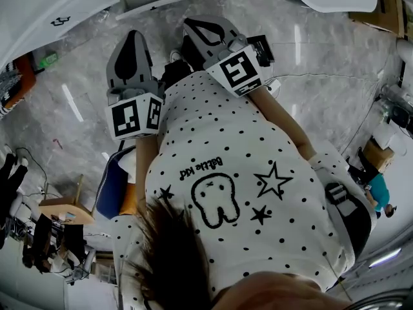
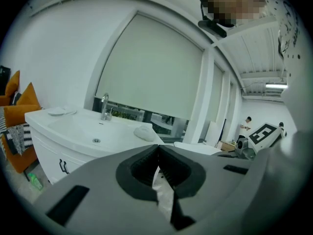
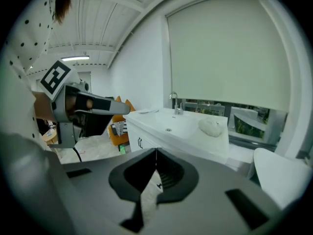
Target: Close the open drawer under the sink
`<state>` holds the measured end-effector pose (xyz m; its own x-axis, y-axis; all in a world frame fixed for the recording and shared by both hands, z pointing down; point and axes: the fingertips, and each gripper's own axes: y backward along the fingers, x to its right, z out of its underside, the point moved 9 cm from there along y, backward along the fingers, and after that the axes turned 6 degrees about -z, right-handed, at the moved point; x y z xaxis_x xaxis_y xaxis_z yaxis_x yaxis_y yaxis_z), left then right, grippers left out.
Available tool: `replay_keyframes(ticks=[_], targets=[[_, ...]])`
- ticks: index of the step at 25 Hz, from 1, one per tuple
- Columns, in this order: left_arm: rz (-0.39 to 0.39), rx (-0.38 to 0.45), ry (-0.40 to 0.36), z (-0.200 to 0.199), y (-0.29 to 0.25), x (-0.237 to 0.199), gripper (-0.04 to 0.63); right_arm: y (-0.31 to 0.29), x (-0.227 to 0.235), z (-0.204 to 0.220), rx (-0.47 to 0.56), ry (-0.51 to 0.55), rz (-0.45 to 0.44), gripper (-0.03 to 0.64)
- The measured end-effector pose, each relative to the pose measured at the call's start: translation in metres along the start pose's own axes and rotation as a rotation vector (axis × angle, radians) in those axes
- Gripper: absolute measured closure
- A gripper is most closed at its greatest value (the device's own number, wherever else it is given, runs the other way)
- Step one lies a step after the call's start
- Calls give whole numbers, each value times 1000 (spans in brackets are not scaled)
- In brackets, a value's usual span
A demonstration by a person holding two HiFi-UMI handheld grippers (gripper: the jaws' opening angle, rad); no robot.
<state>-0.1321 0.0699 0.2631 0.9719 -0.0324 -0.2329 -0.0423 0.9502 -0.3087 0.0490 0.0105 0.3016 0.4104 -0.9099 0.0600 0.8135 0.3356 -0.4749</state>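
**A:** Fingers?

**B:** Left gripper point(image 2: 158, 148): jaws together, nothing between them. Right gripper point(image 3: 156, 153): same, closed and empty. Both are held out in front of the person's chest.

**A:** Drawer?

**B:** It's in the cabinet point(image 2: 49, 153) under the sink point(image 2: 78, 127), ahead and well apart from both grippers. A dark handle point(image 2: 63, 166) shows on the front. I can't tell from here which panel is the drawer or how far out it stands.

**A:** Beyond that?

**B:** Tap point(image 2: 104, 106) at the back of the sink, white lump point(image 2: 144, 132) on the counter edge, blind point(image 2: 151, 67) behind.

**A:** Step?

**B:** Approach, I'd say. No contact yet. Next: close in, lower one gripper to drawer height, set the closed tips flat on the front near the handle and push straight in. An off-centre push could jam it.
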Motion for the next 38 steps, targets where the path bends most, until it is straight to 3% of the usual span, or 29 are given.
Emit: replay_keyframes(ticks=[9,19,25,31,38], targets=[[-70,12,8,9,-45,-14,589,-33,48,8,0,27,-19,603],[-47,22,0,0,-44,16,589,-5,57,6,15,21,3,603],[-43,19,-4,11,-52,-23,589,-33,49,13,11,-2,34,603],[-13,24,-11,-13,-53,-3,589,-11,55,-4,11,-12,67,603],[20,-7,-29,-20,-71,-26,589,-26,59,-11,2,-49,110,603]])
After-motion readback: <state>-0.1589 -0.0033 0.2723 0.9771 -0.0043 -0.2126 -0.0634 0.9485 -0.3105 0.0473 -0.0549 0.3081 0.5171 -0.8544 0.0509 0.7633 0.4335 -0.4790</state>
